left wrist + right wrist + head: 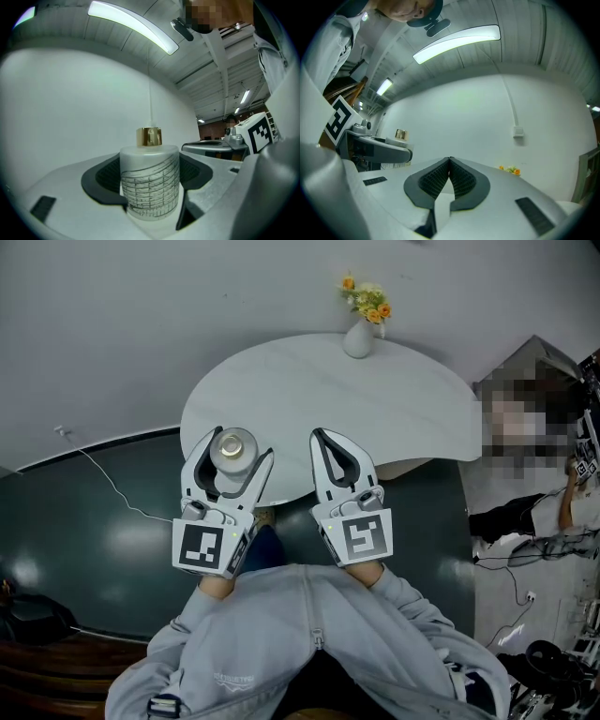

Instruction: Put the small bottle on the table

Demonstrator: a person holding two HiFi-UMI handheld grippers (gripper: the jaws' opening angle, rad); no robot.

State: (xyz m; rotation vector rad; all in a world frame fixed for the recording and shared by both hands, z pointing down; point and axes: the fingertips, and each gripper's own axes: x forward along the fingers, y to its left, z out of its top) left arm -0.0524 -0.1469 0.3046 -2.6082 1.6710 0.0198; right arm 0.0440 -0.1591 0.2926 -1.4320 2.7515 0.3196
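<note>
Carrying stage, judged: bottle is held, not yet set down.
- Bench point(319, 399): round, white, bare across its near half.
- Left gripper point(236, 448): jaws pinching the small bottle at its body, poised over the bench's near edge; height above the top cannot be told.
- Right gripper point(322, 436): jaws pressed together at the tips, nothing between them, just beside the left.
- Vase of flowers point(359, 337): far rim, well apart.
- Small bottle point(150, 180): frosted, gold cap, upright.

Next move calls for lowering until the base seats, then spreading the jaws.
</note>
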